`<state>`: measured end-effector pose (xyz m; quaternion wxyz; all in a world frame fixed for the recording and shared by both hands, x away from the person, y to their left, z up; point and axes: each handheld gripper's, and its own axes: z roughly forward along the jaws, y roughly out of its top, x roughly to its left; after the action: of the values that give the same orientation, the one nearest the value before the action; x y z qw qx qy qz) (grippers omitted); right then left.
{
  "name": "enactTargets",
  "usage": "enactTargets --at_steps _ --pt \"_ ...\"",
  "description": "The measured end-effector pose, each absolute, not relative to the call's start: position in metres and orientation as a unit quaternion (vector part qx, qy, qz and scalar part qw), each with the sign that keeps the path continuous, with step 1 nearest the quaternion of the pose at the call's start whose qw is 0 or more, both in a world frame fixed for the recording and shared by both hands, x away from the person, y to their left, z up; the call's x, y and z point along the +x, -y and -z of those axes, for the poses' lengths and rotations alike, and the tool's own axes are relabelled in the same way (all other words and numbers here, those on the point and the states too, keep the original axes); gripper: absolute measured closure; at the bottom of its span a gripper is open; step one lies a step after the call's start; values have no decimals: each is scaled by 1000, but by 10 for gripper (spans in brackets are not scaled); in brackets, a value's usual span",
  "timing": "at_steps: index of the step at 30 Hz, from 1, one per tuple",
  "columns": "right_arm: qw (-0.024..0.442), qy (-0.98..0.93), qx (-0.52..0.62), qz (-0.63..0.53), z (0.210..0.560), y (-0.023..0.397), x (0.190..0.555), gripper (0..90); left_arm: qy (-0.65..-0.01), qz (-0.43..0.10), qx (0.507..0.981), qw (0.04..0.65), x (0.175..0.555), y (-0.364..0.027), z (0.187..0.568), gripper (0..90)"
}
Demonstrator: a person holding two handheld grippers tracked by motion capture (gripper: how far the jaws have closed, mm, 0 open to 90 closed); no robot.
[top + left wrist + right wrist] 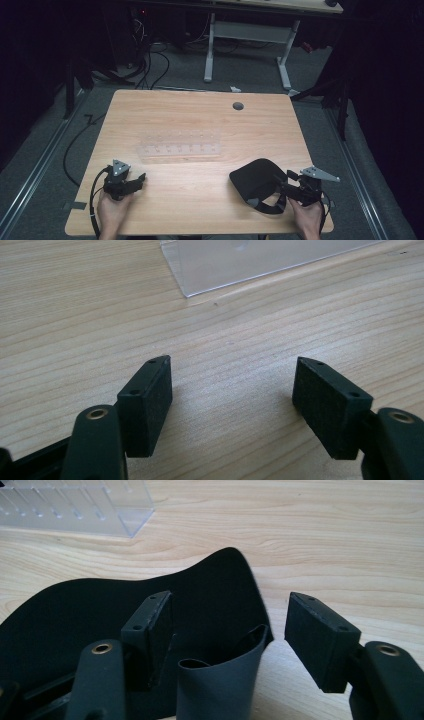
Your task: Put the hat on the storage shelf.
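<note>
A black fabric piece [255,180] with a strap lies on the wooden table [200,115] at the front right. My right gripper [286,184] points at it from the right, jaws wide apart. In the right gripper view, the fabric [100,610] spreads under the left jaw, and a curled strap loop [220,680] stands between the jaws of the gripper [227,625], clear of the right pad. My left gripper [141,179] rests at the front left, open [232,385] over bare wood.
A clear plastic rack [180,145] with rows of small holes lies across the middle of the table; its corner [250,260] is ahead of the left gripper, its end [75,507] beyond the fabric. A round cable hole [238,106] sits near the far edge.
</note>
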<state>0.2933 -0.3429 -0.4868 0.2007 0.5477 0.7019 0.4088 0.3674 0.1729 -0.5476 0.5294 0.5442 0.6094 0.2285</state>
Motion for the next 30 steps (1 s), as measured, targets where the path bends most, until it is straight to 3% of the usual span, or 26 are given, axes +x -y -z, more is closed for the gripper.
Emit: enactTargets --at_steps 12,30 --pt "156 -705 553 -416 504 338 306 374 -609 -228 544 529 367 -173 548 327" --pt "129 -723 539 -413 519 334 312 434 -609 -228 544 529 367 -173 548 327"
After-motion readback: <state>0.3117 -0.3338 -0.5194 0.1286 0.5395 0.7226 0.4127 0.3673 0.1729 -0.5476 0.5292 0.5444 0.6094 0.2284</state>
